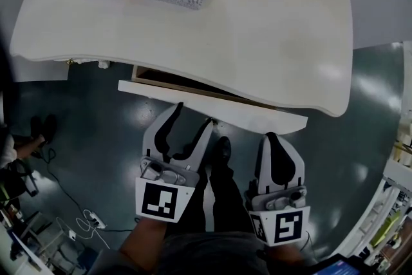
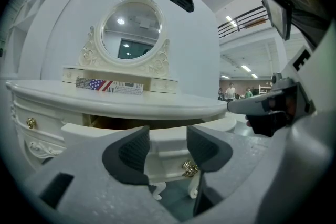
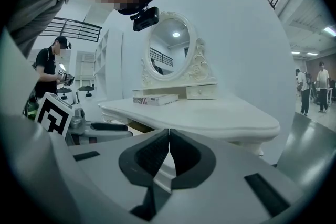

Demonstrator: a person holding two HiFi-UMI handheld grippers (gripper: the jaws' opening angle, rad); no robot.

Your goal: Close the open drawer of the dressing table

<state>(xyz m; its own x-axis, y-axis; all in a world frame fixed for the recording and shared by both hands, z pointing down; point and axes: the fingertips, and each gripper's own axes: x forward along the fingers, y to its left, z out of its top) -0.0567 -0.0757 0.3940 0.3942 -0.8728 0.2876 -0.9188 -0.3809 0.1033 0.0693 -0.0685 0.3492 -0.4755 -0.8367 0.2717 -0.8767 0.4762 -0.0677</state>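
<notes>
The drawer sticks out, open, from under the white surface. The left hand-held gripper is right at its front, jaws wide apart and empty. The right hand-held gripper is beside it, jaws squeezed together, empty.

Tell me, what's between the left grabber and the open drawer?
Nothing is in the way. In the left gripper view the drawer front and its gold knob show straight through the gap of the open left gripper.
</notes>
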